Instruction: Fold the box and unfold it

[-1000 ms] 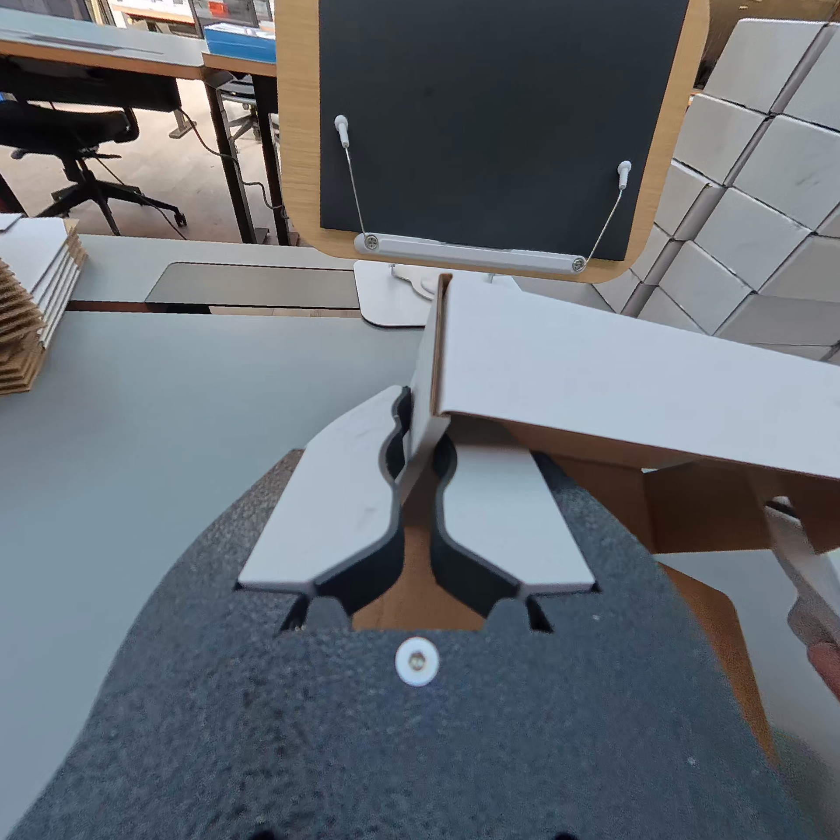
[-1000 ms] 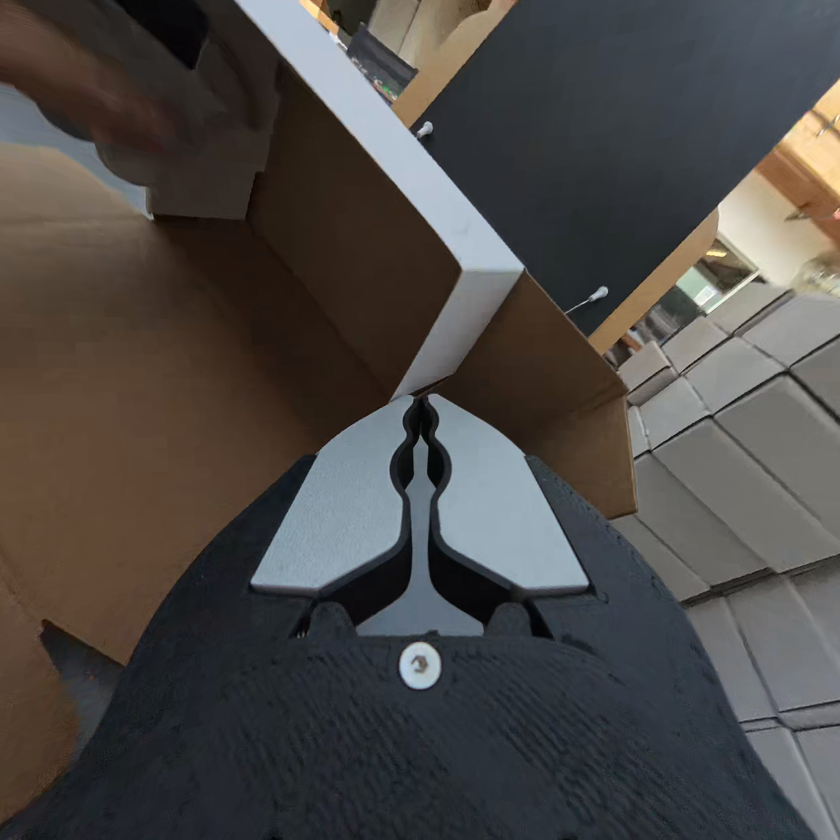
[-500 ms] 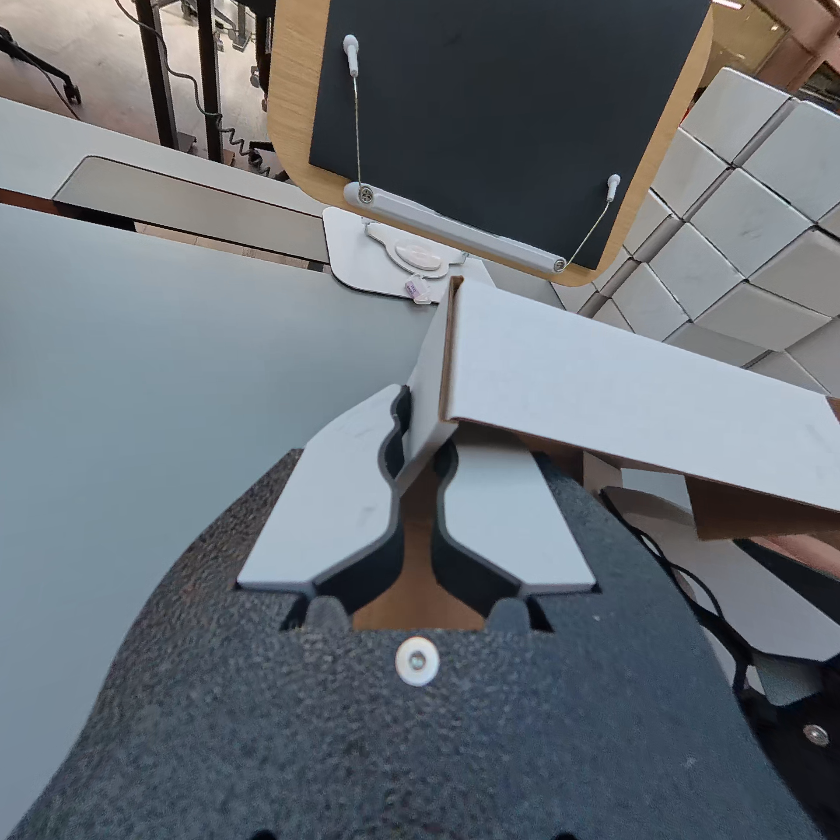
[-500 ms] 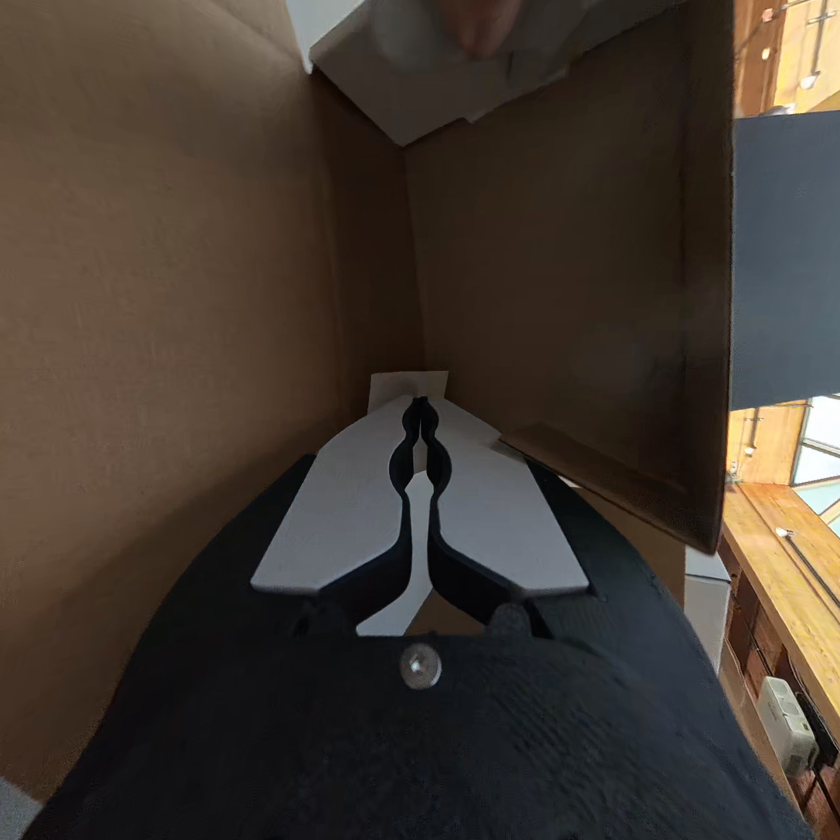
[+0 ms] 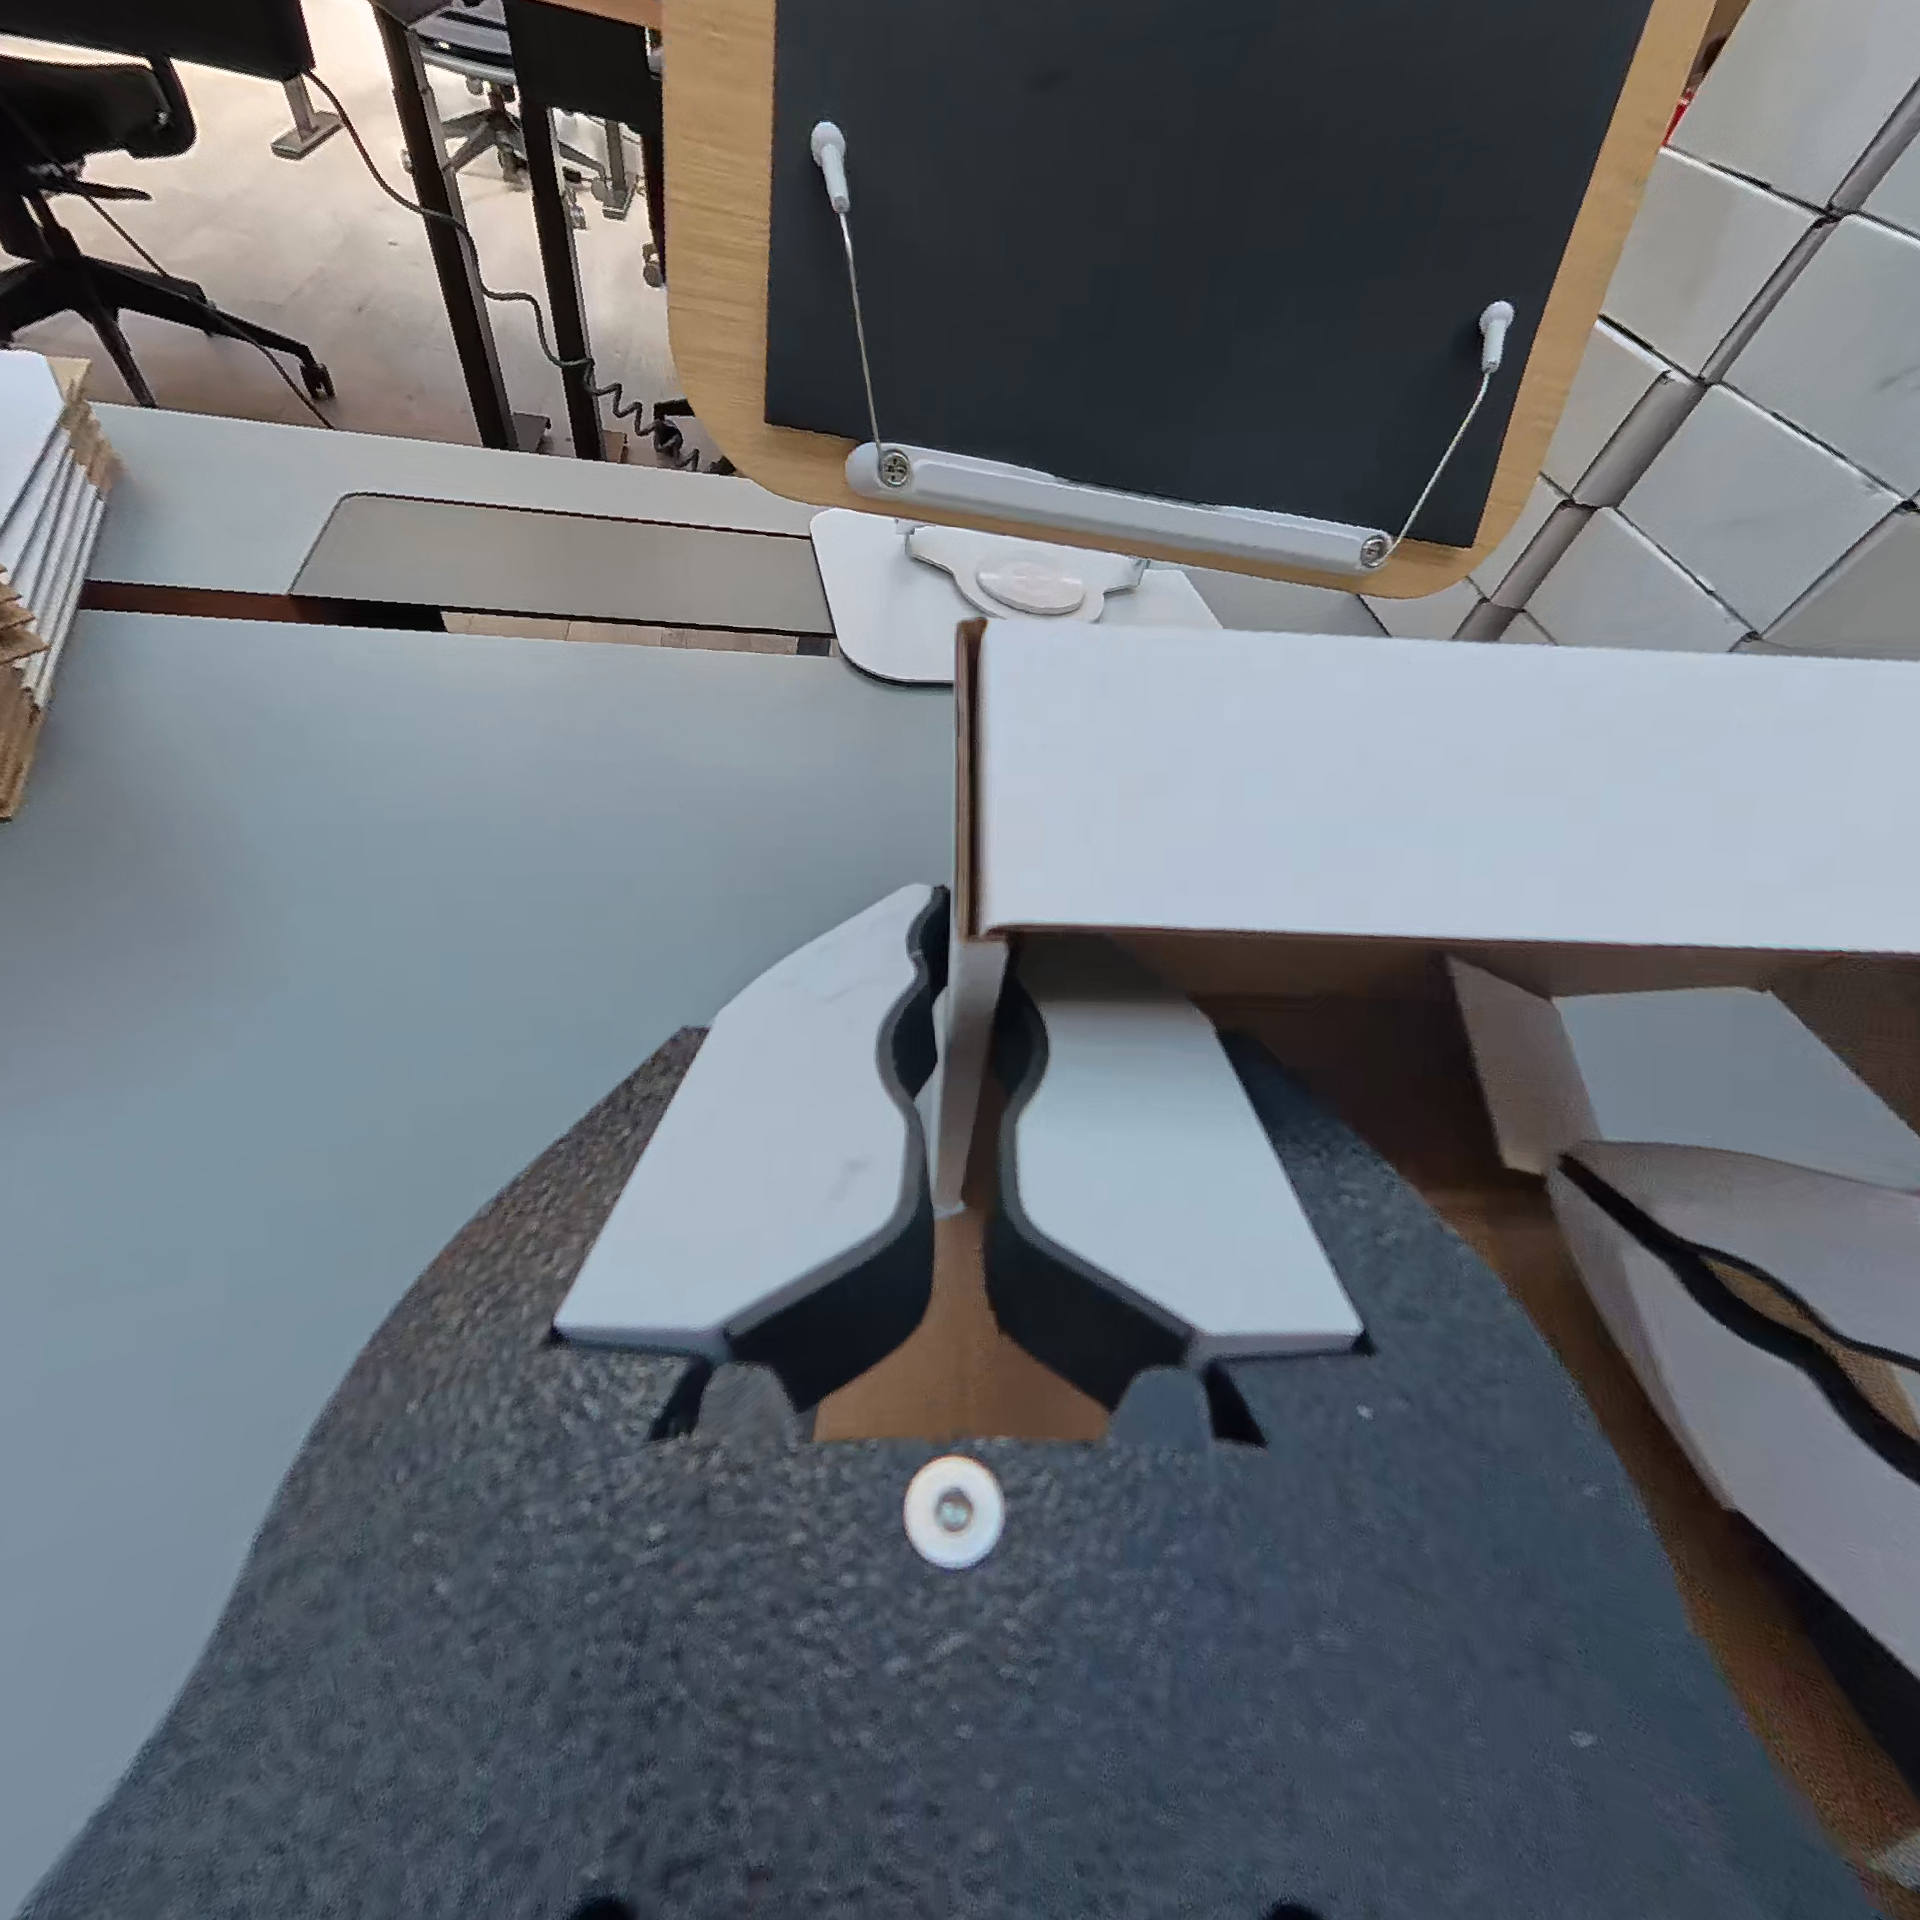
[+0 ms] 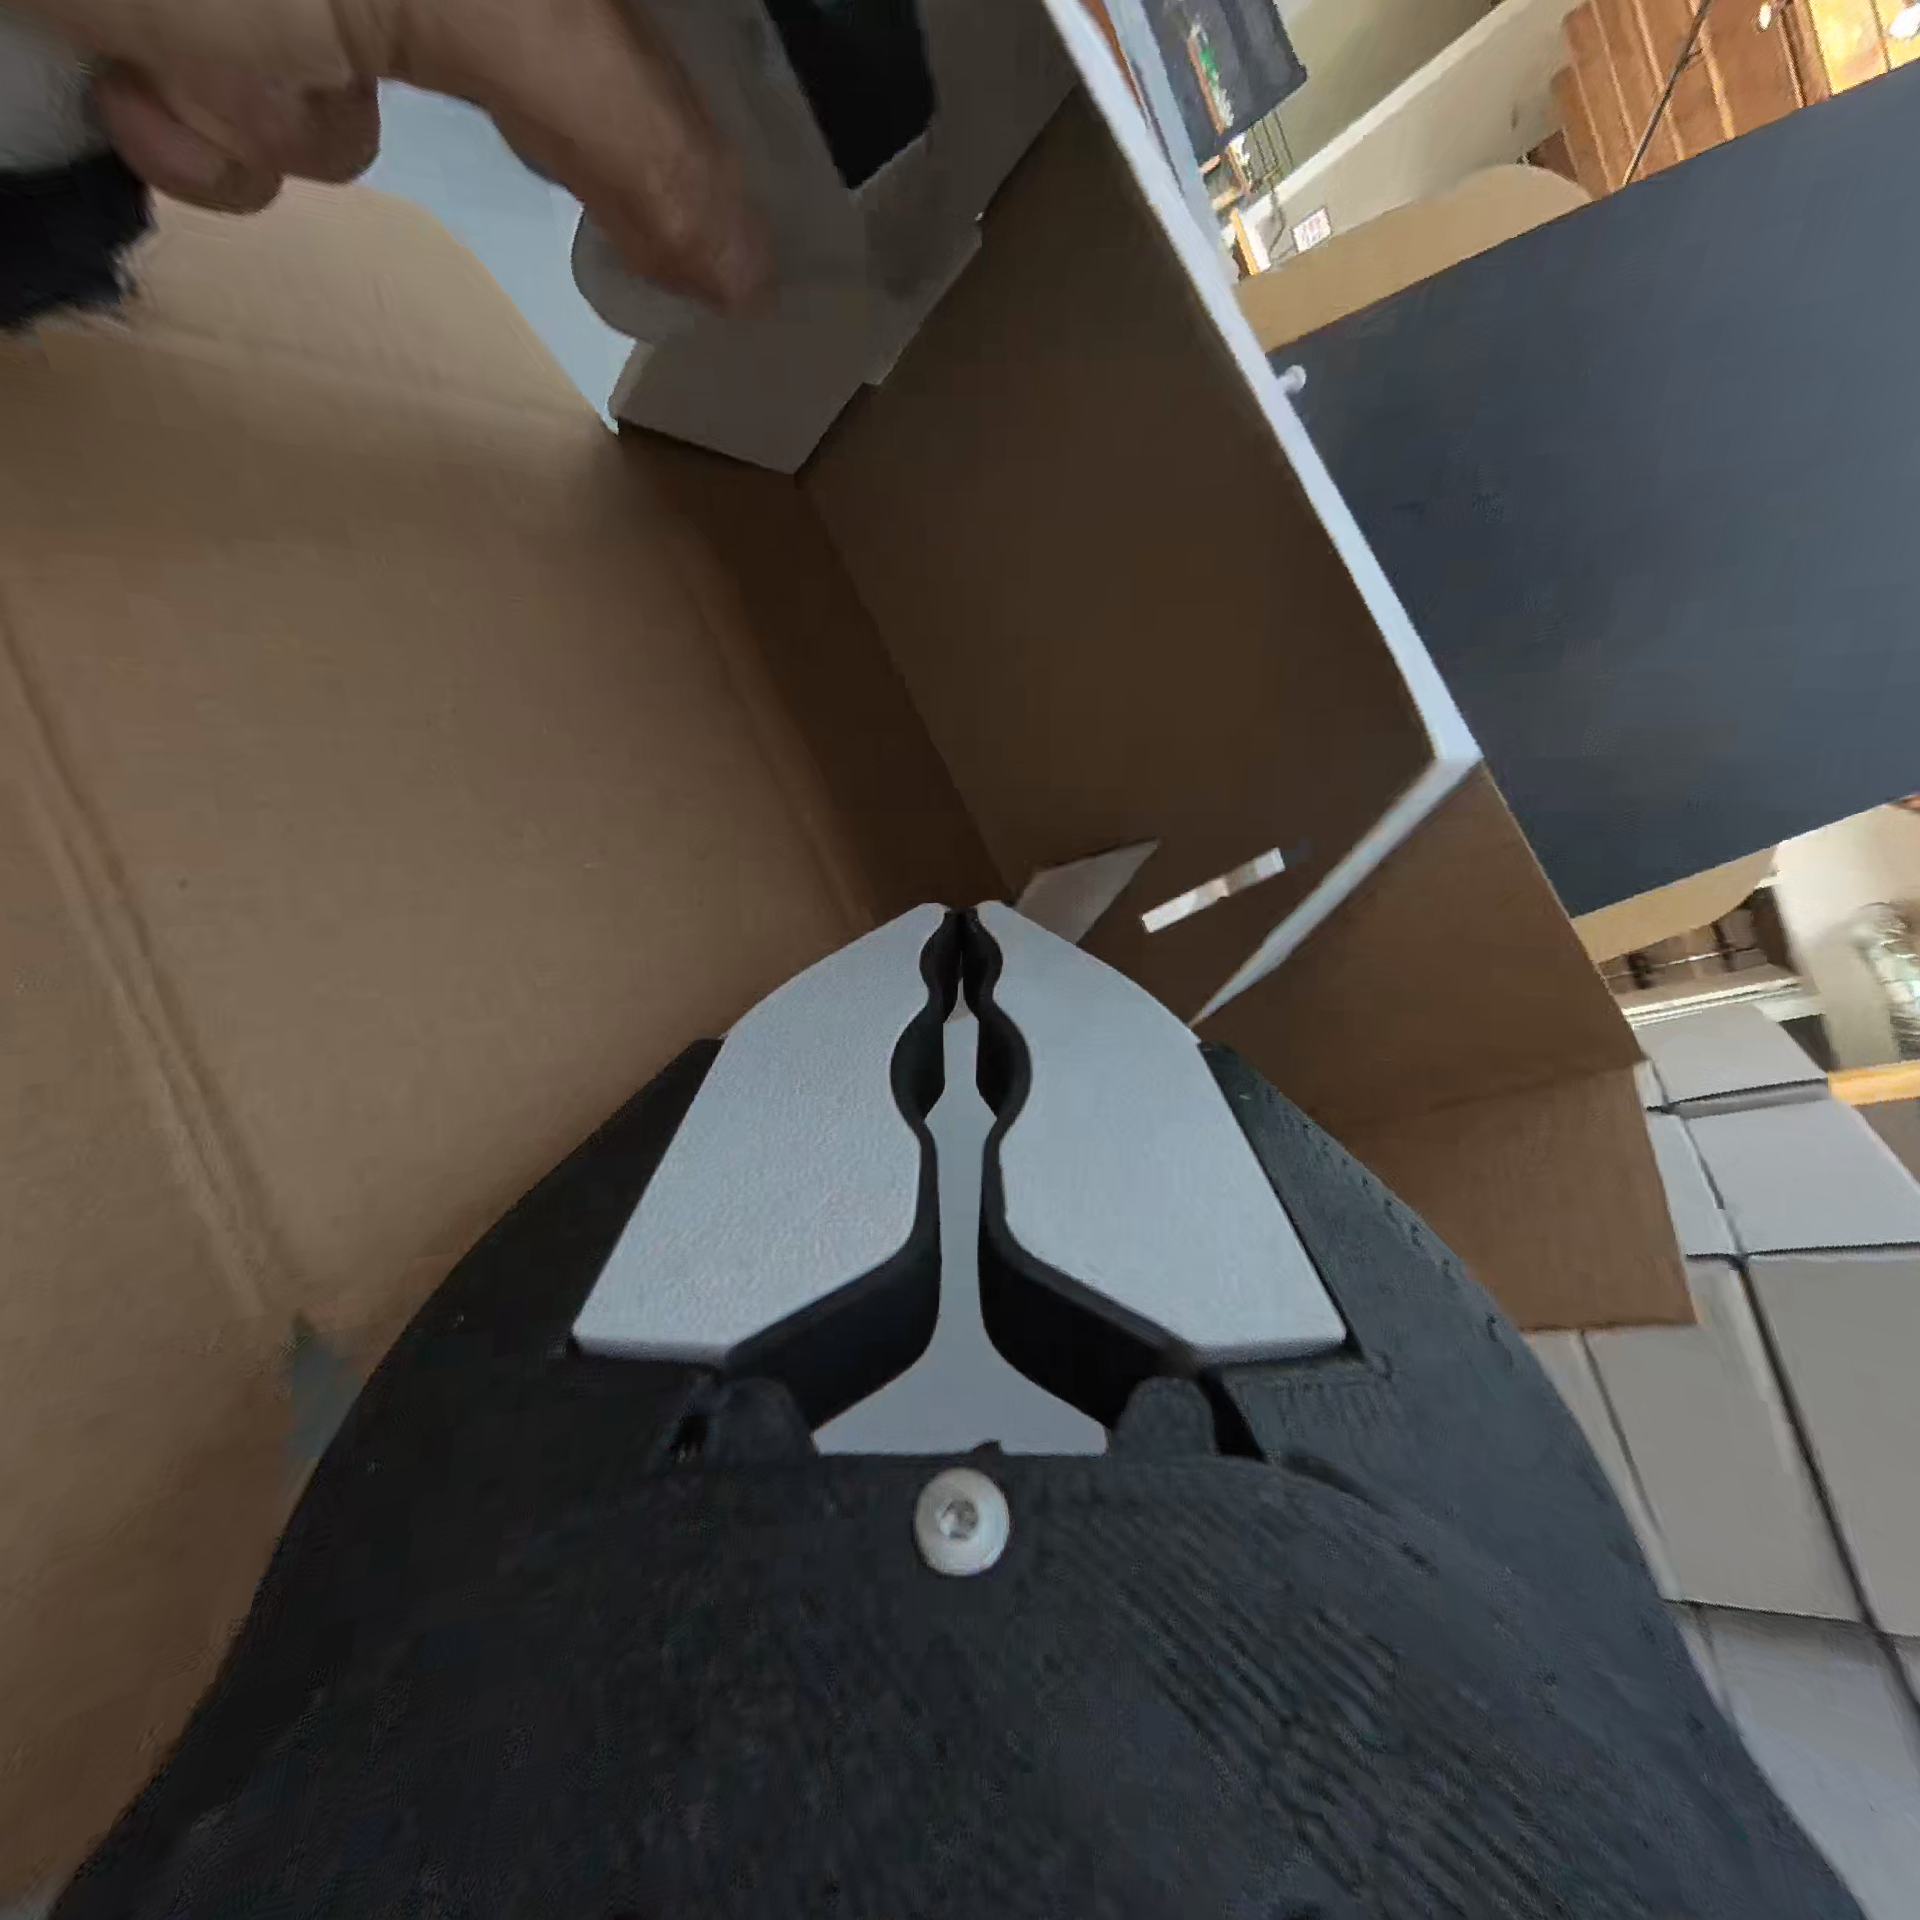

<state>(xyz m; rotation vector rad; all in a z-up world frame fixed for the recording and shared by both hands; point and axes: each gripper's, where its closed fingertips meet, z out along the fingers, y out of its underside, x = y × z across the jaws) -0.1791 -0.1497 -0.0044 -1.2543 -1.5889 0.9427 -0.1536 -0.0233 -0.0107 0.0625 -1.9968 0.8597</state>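
Note:
The cardboard box (image 5: 1434,790), white outside and brown inside, is half raised above the grey table (image 5: 416,935). My left gripper (image 5: 961,935) is shut on the box's left end wall, which stands edge-on between the fingers. My right gripper (image 6: 956,920) is shut inside the box, at the brown floor (image 6: 416,727) near a corner. A thin white flap (image 6: 1081,883) shows at its tips and between its fingers. The right gripper also shows at the right edge of the left wrist view (image 5: 1766,1340). A hand (image 6: 623,135) holds the left gripper at the box's far wall.
A black board in a wooden frame (image 5: 1143,260) stands on a white base behind the box. Stacked white boxes (image 5: 1766,364) fill the right side. A pile of flat cardboard (image 5: 42,540) lies at the table's left edge. Desks and an office chair stand beyond.
Both grippers stayed shut on the box while it was turned and levelled. The right view swung from deep inside the box to its corner. The right gripper came into the left view.

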